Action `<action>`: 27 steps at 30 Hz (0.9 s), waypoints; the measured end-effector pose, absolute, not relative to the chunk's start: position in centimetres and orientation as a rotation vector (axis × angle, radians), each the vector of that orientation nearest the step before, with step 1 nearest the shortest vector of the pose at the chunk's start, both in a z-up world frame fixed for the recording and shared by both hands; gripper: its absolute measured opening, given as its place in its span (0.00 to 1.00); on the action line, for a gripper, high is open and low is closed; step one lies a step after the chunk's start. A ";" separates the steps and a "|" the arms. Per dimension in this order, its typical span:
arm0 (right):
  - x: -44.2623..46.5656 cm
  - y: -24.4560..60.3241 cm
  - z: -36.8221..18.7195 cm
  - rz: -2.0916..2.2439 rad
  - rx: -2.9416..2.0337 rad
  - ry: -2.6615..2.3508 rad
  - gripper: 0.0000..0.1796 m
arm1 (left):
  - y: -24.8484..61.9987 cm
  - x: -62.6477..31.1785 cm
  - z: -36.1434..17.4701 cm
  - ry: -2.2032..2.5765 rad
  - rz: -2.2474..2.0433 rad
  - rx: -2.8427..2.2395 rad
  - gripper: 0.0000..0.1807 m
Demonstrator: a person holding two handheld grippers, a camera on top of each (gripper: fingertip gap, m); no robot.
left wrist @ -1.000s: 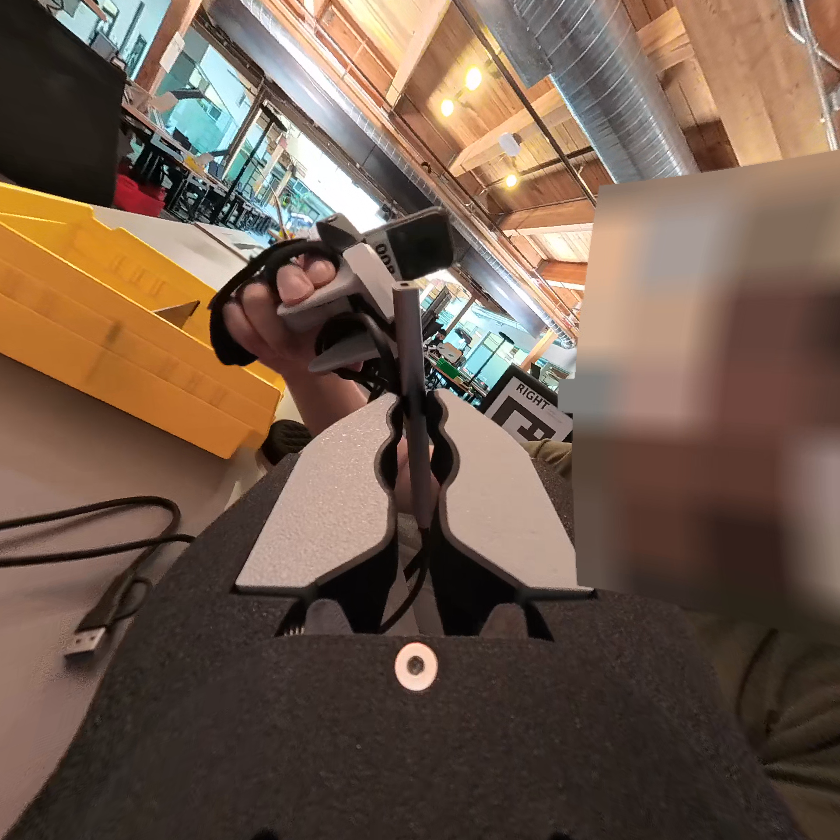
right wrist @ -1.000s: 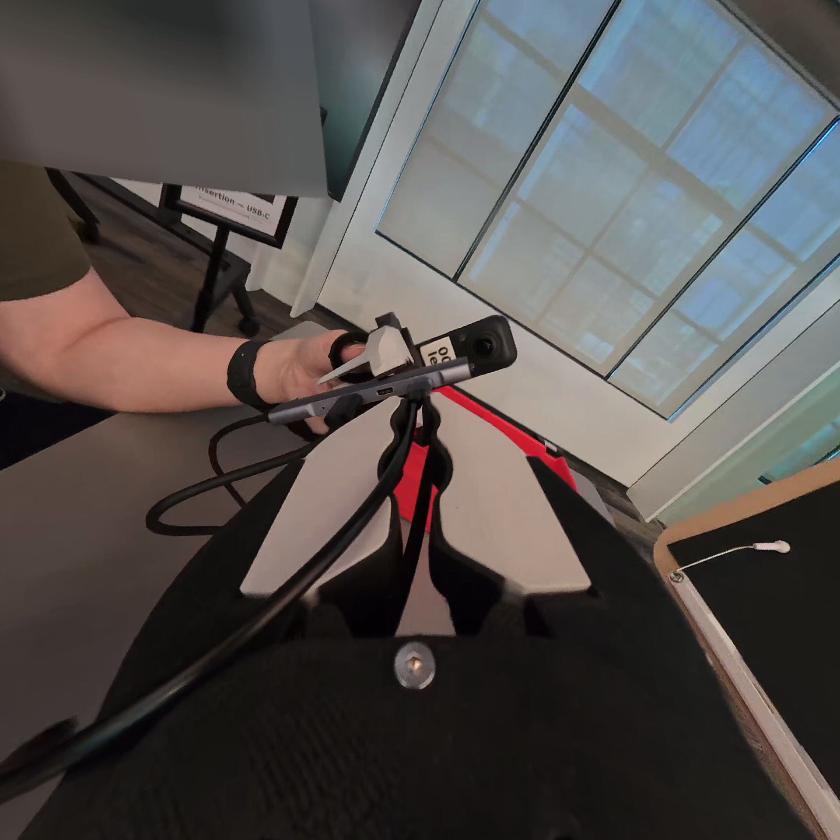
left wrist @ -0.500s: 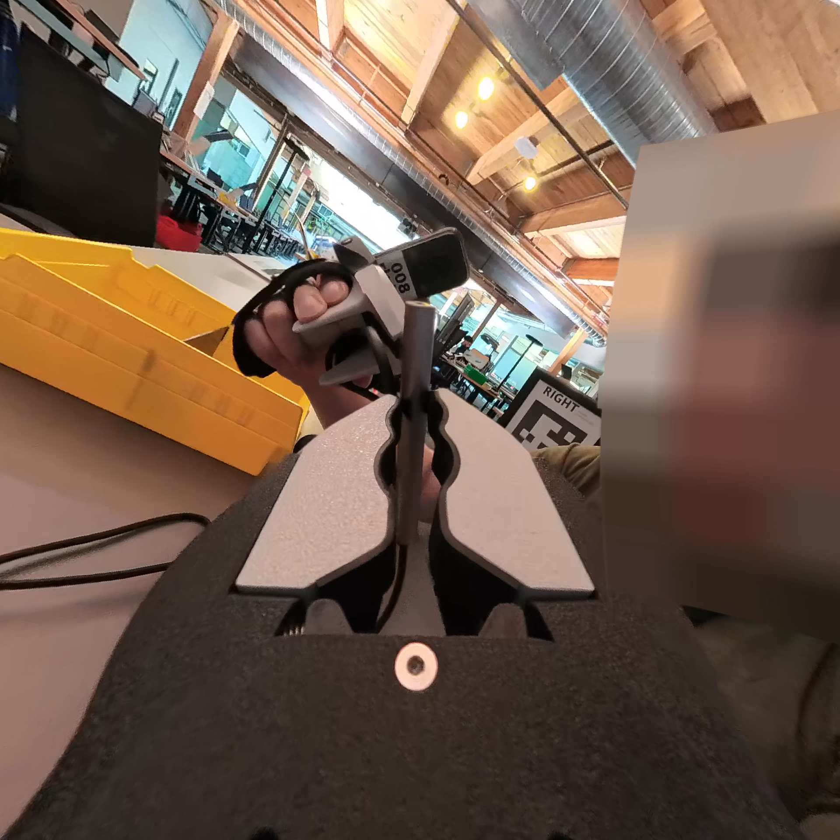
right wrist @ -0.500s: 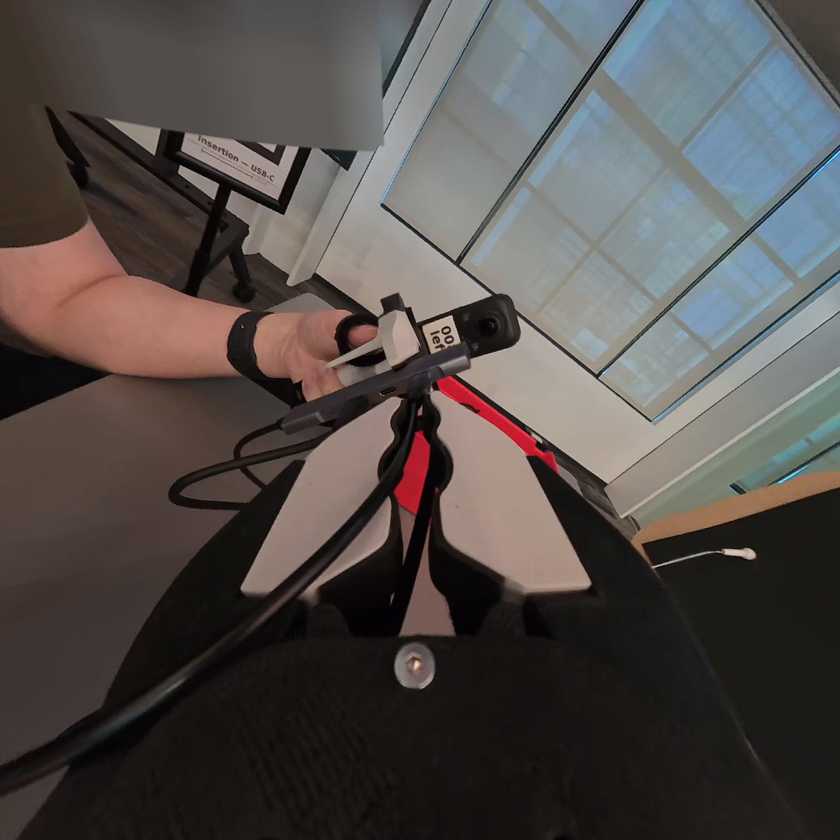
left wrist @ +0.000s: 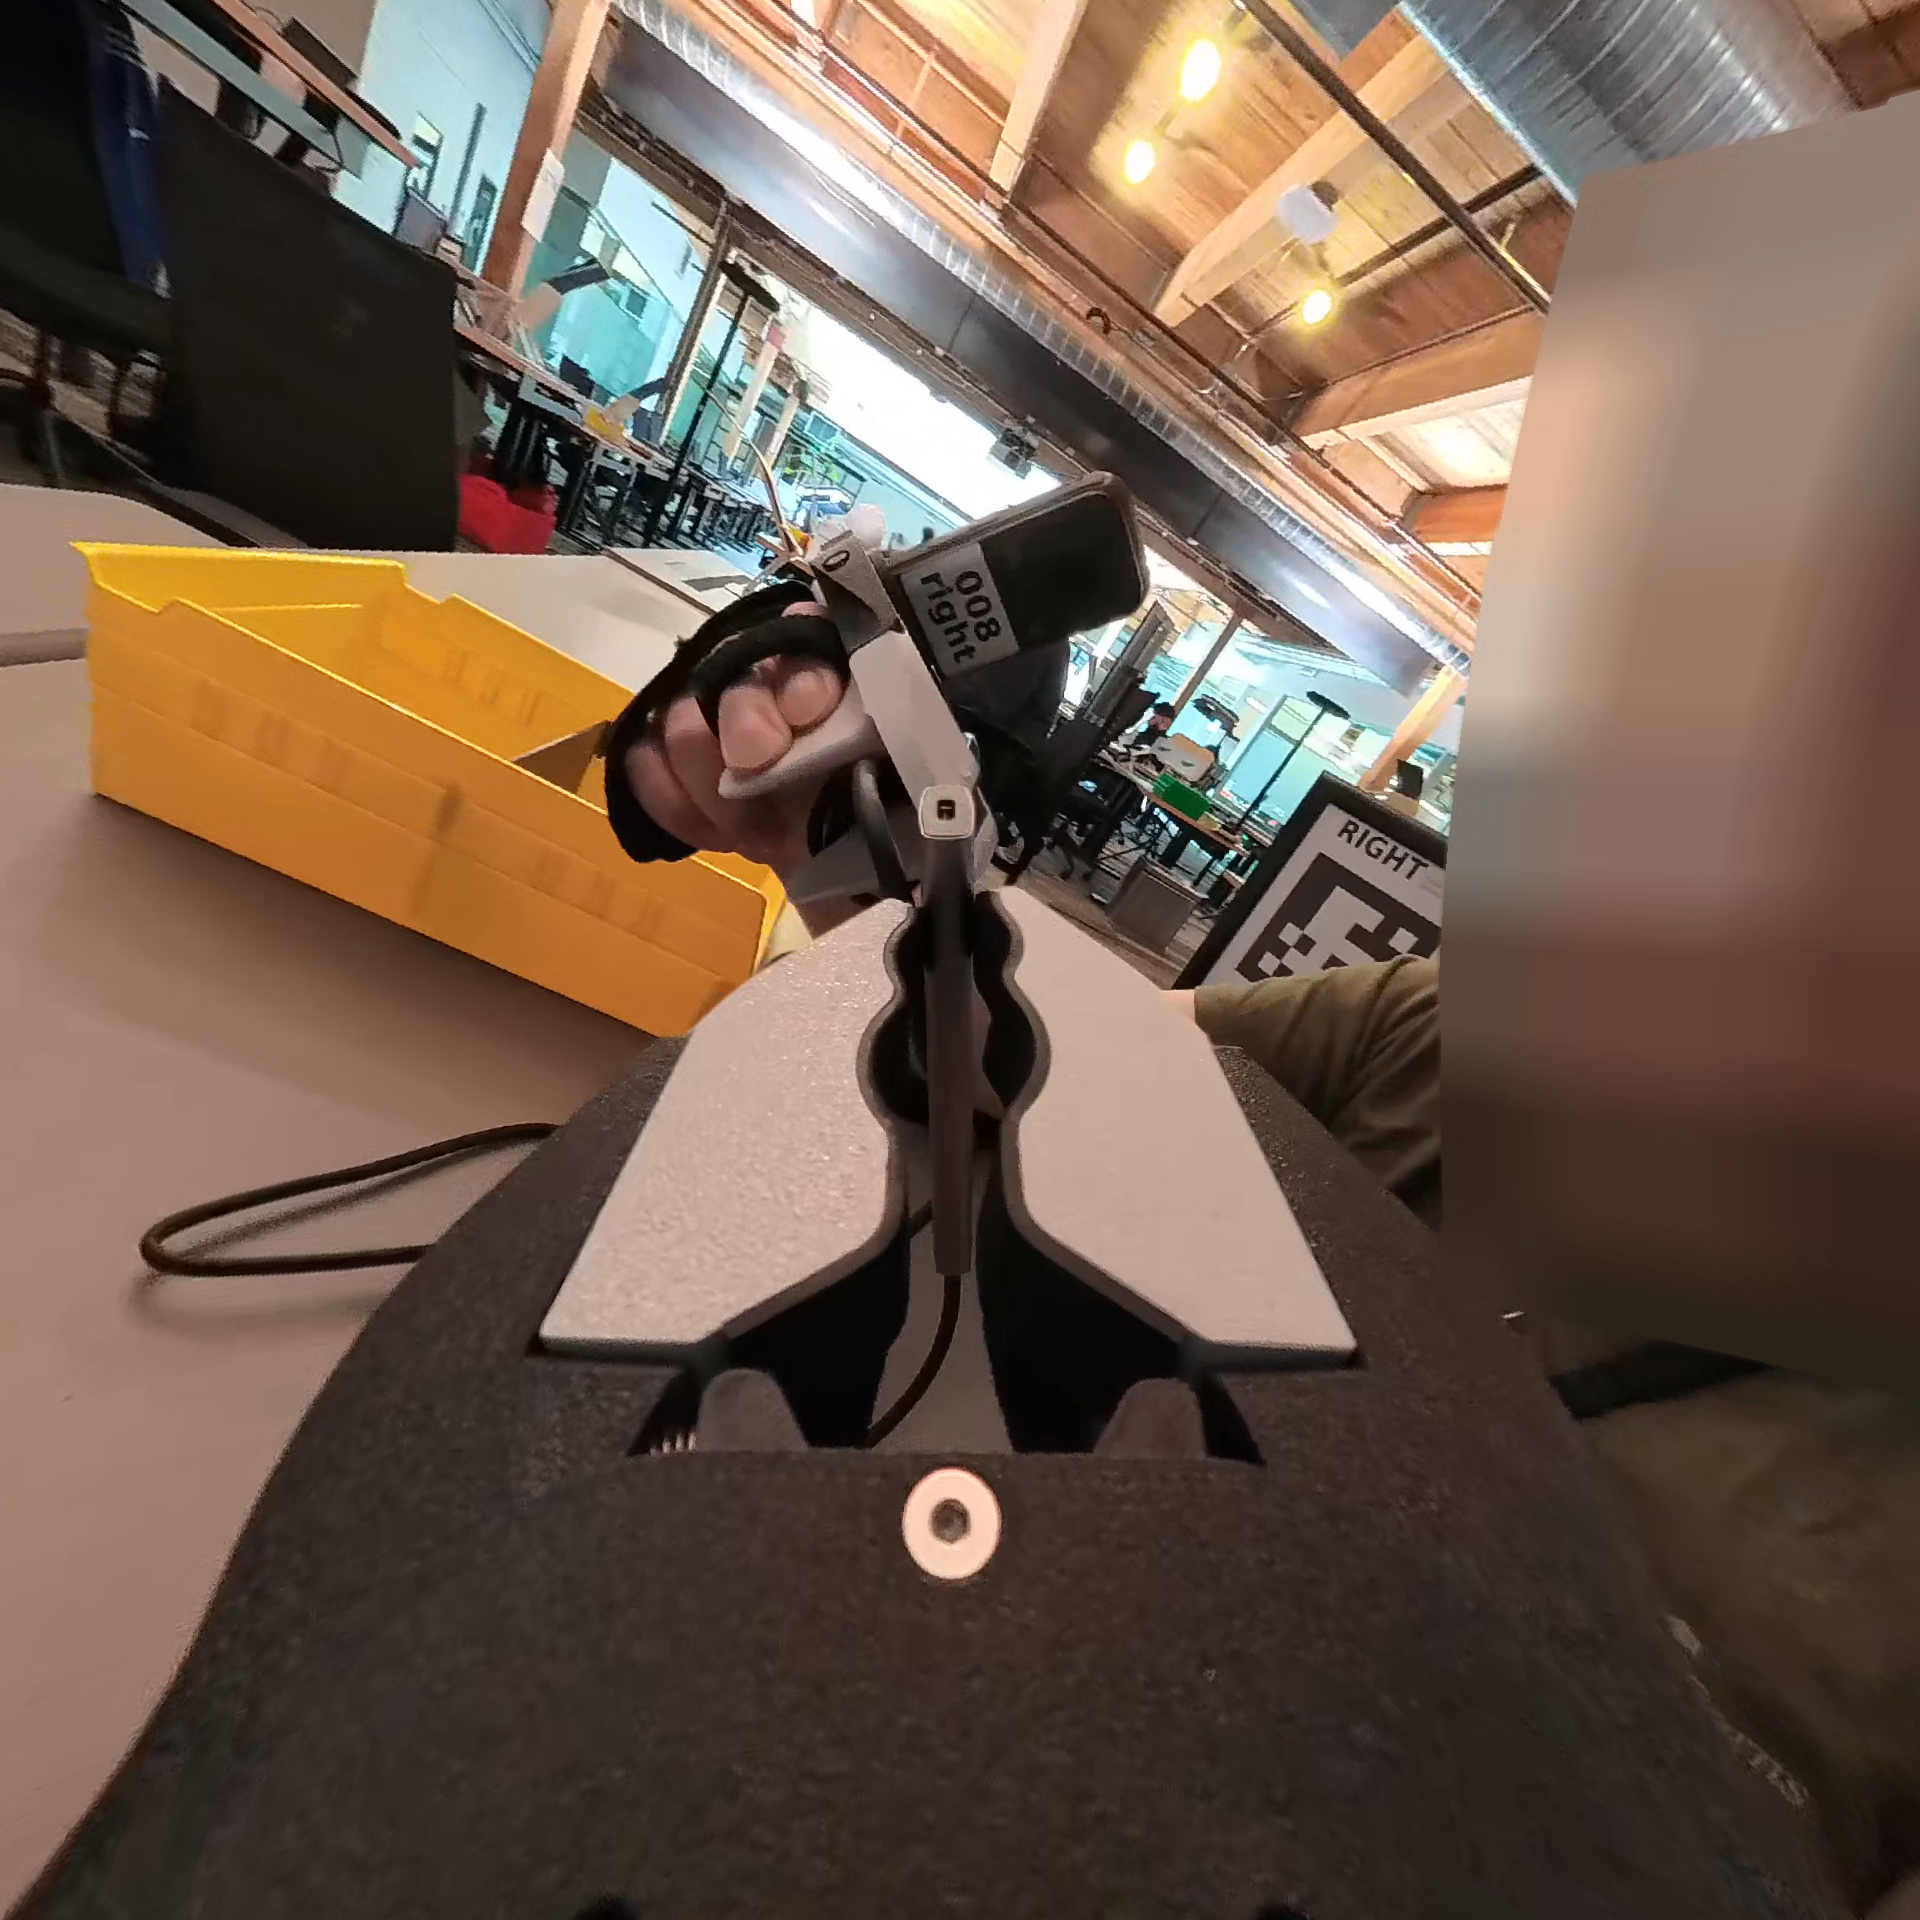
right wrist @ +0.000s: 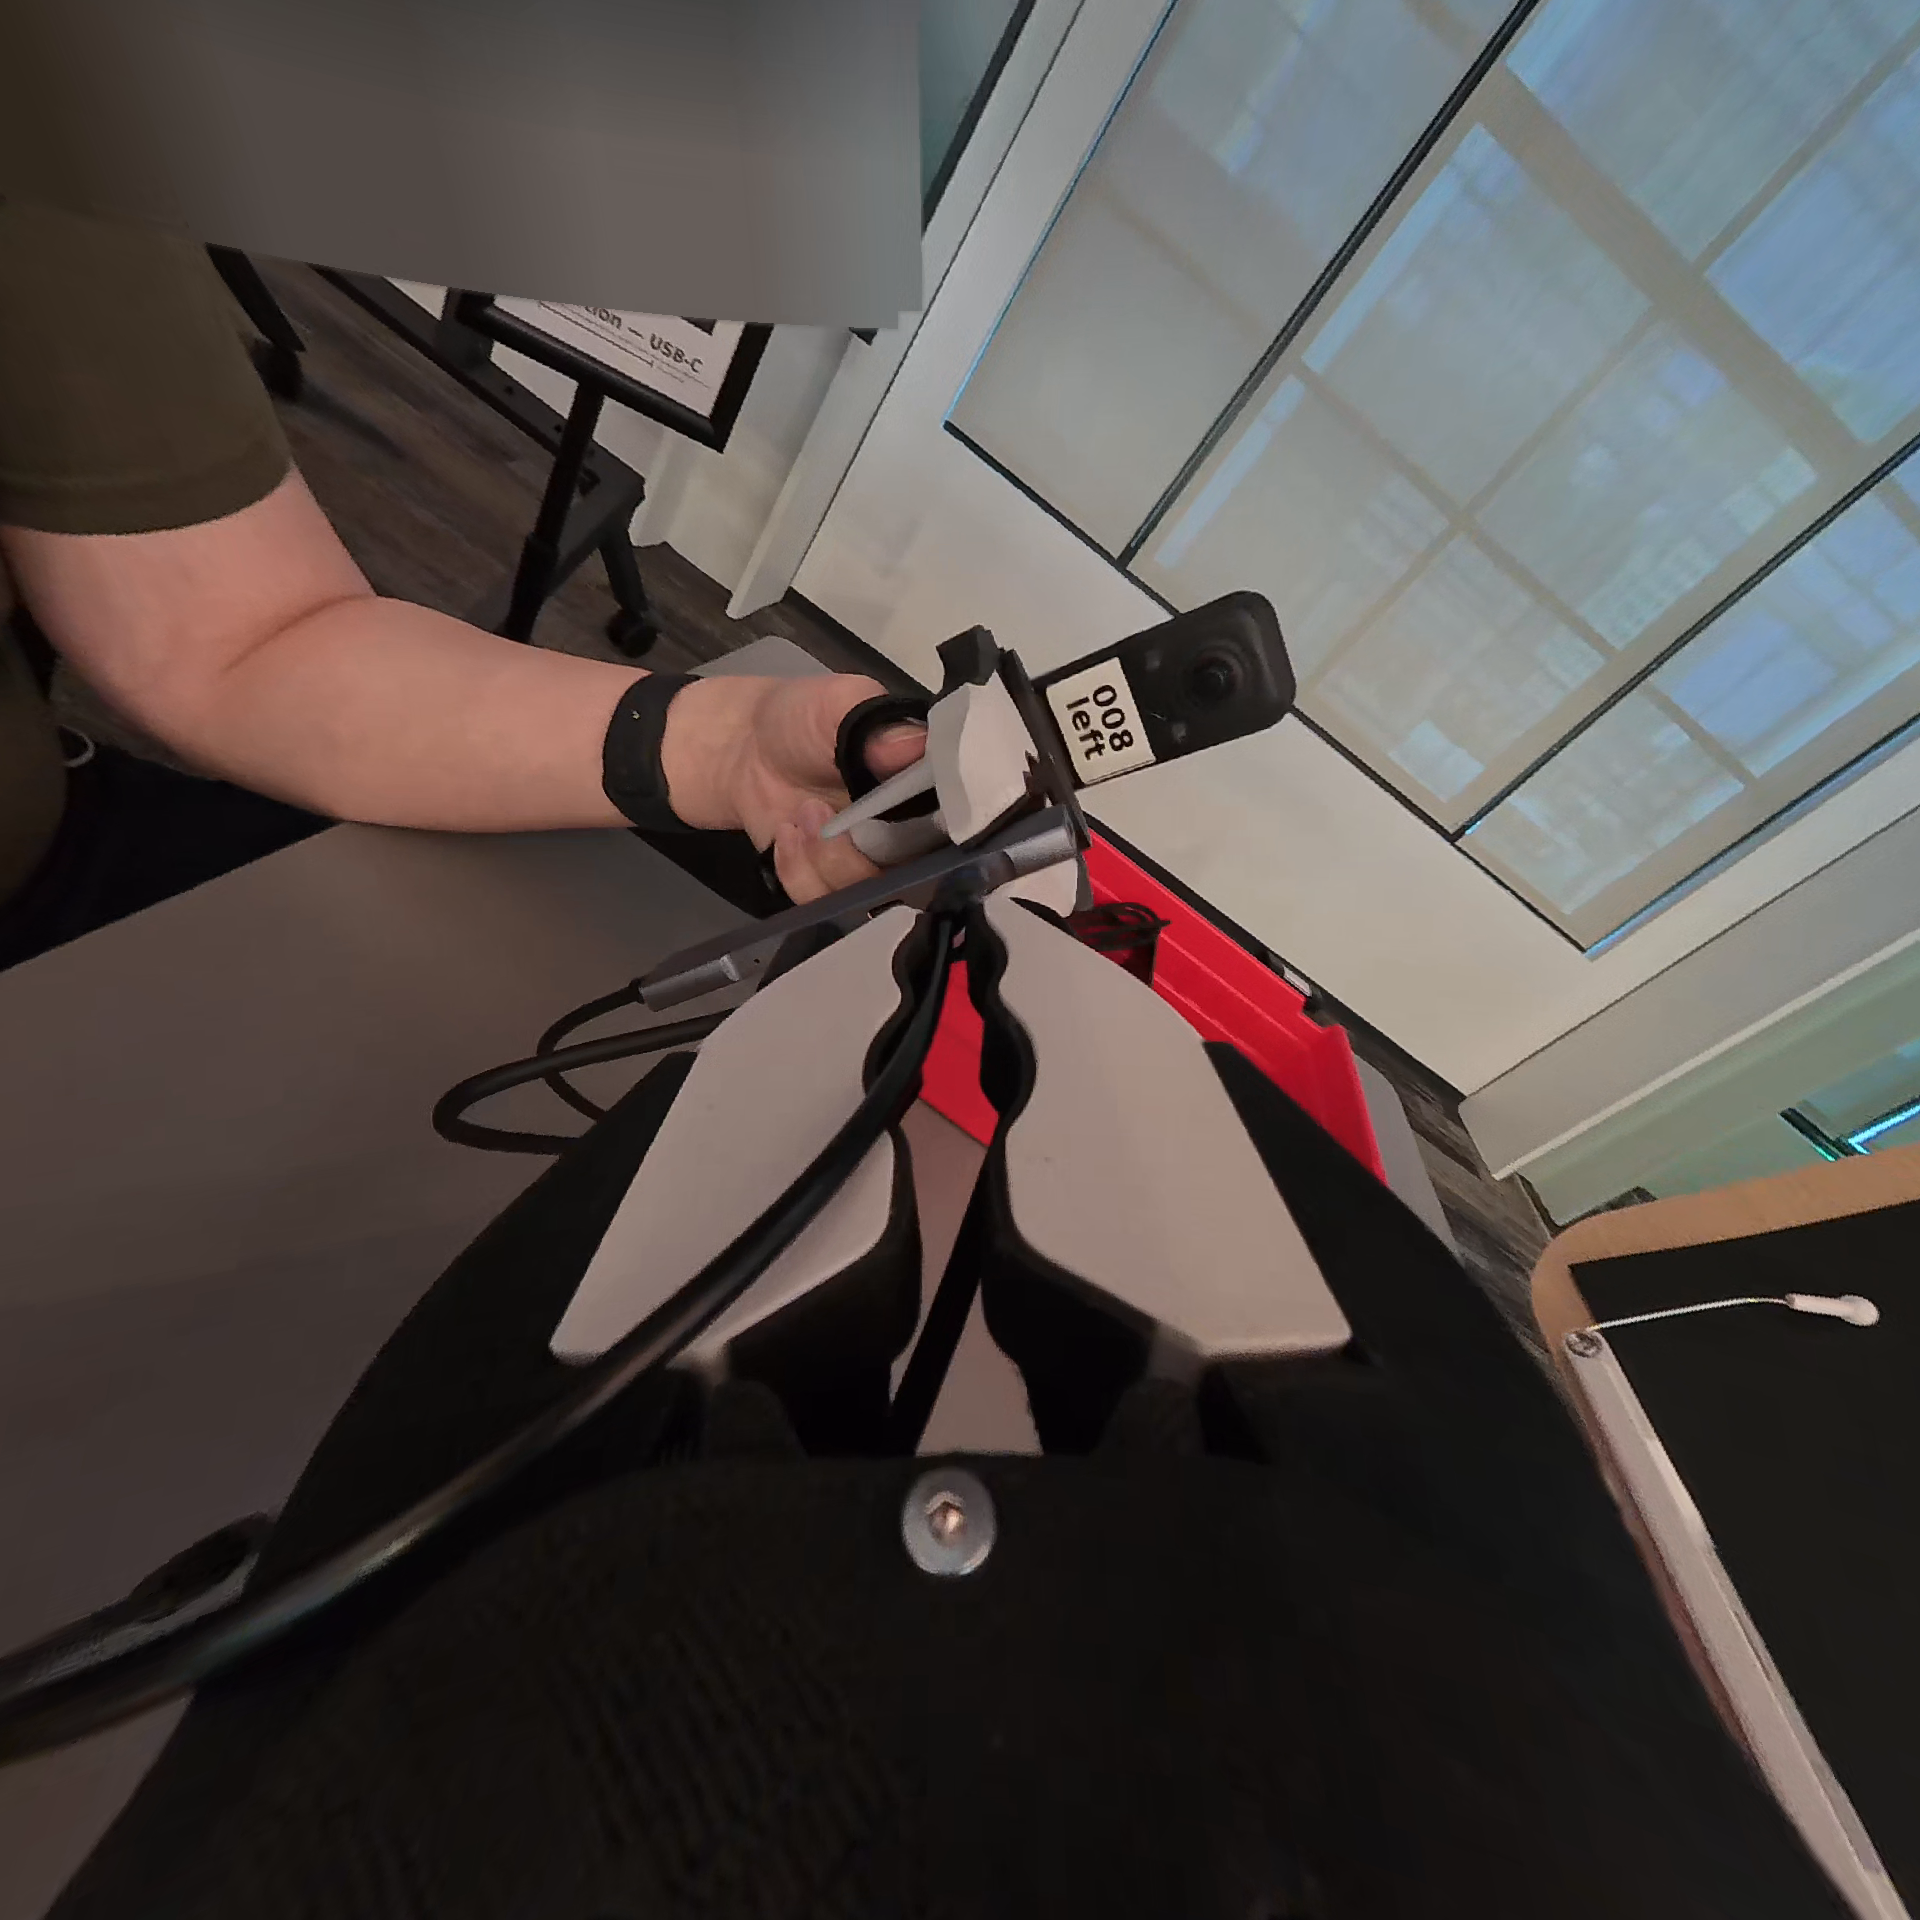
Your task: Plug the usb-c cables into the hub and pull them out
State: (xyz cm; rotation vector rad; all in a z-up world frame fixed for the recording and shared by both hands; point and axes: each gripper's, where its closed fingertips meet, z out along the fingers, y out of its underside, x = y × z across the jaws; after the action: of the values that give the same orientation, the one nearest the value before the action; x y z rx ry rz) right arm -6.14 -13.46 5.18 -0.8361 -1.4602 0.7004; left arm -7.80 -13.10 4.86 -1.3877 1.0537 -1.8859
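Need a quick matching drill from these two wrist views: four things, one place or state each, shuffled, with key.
Things
1. USB-C hub
2. black cable
3. yellow bin
4. red bin

Places or states
A. on the table, on the left of the left wrist view
B. clamped in the left gripper, held off the table
C. behind the right gripper's fingertips, low against the window wall
D. pinched in the right gripper, its end at the hub's side

Pairs: 1-B, 2-D, 3-A, 4-C
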 end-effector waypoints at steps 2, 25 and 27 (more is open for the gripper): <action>-6.2 -13.5 5.2 0.713 -0.837 -1.457 0.04 | -13.3 -7.8 5.0 1.061 -1.904 -1.373 0.05; -6.1 -13.2 4.6 0.550 -0.826 -1.511 0.04 | -13.1 -7.4 4.5 1.023 -1.949 -1.372 0.05; -6.1 -13.1 4.5 0.549 -0.830 -1.509 0.04 | -13.0 -7.4 4.4 1.022 -1.931 -1.379 0.05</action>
State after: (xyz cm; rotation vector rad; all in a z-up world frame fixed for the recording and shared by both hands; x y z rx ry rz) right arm -6.09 -13.12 4.51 -0.8301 -1.5090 0.5491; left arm -7.38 -12.99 4.43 -1.3787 1.0224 -1.9308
